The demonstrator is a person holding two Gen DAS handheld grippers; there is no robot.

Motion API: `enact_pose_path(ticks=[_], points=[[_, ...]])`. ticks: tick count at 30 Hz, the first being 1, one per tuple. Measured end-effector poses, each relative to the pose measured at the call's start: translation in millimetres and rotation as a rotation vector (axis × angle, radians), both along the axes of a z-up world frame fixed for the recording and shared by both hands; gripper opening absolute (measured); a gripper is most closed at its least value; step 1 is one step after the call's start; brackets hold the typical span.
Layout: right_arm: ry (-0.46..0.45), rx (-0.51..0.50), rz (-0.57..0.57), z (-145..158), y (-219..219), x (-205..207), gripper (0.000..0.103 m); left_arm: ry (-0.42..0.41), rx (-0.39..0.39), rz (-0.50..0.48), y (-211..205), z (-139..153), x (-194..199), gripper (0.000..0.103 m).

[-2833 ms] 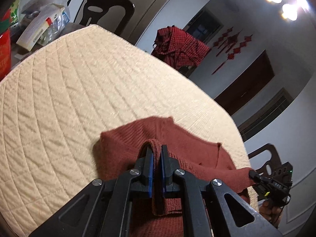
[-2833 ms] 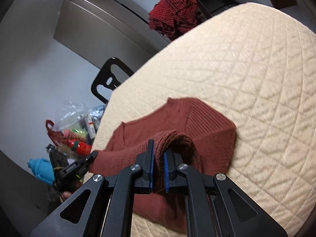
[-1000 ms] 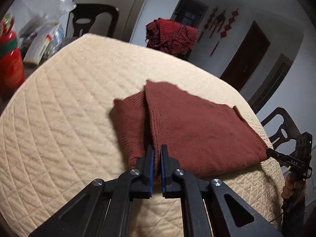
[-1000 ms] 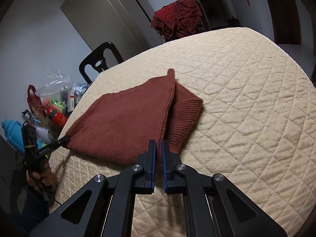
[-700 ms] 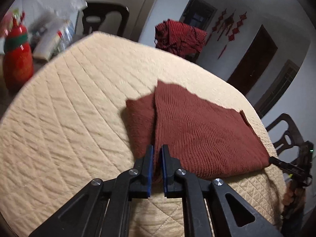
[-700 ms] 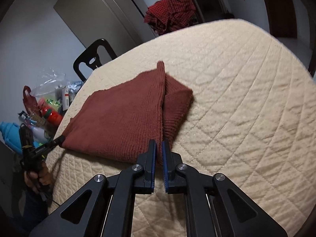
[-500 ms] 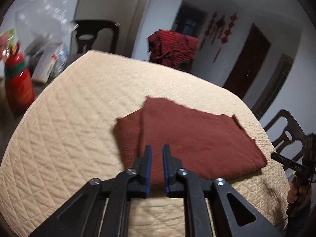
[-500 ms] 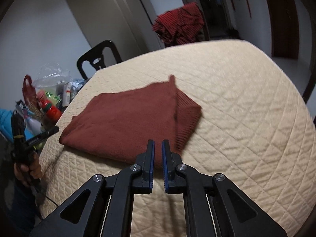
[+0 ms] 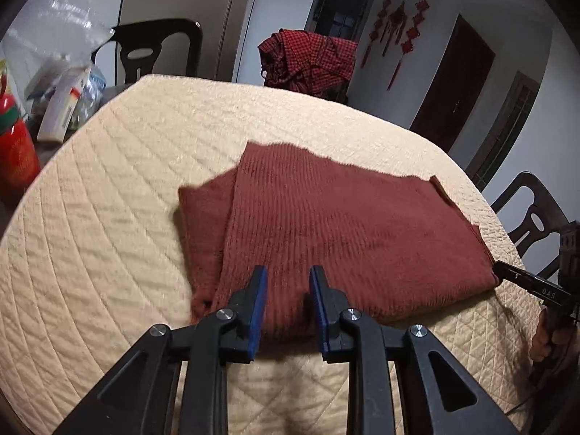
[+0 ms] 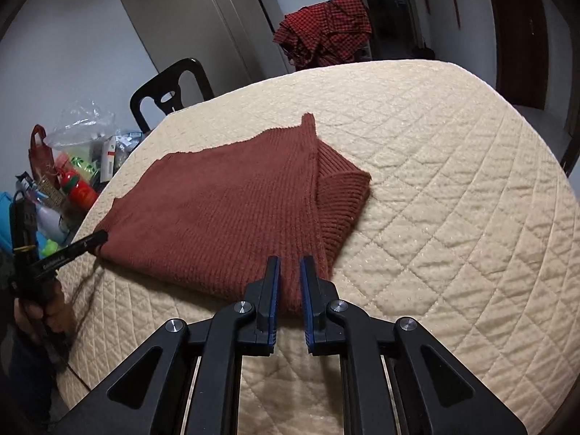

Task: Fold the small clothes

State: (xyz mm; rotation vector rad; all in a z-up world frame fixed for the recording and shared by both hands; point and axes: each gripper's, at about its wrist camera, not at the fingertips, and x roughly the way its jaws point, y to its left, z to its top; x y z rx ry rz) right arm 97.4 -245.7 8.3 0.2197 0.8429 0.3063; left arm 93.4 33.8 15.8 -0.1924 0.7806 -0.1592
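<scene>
Rust knit garment (image 9: 337,228) flat on quilted table (image 9: 108,188), both jaws apart

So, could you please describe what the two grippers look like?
Both the left gripper and right gripper are matte black, with angular linkage arms holding triangular cut-outs, round silver screws at the joints, and blue pads lining the fingers' inner faces. No cables show on them.

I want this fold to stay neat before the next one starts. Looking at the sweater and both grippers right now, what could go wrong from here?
1. The open left gripper has its fingertips over the rust sweater; pulling back low could snag the knit and drag the top layer.
2. The right gripper is only slightly parted at the near edge, so fabric may catch.
3. The ribbed underlayer sticks out sideways, so the next fold may come out uneven.
</scene>
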Motion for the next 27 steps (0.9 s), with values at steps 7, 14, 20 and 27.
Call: enact_pose_path(ticks=[7, 14, 20, 27], points=[[0.0, 0.006, -0.039, -6, 10, 37, 0.011, -0.017, 0.018, 0.042, -5, 5, 43, 0.026], [0.018, 0.042, -0.063, -9, -3, 37, 0.011, 0.015, -0.02, 0.059, 12, -10, 46, 0.026], [0.006, 0.036, -0.084, -4, 4, 57, 0.011, -0.008, 0.016, 0.046, 1, -3, 58, 0.026], [0.032, -0.024, -0.111, -6, -2, 52, 0.011, 0.022, 0.031, 0.058, 6, -8, 55, 0.026]])
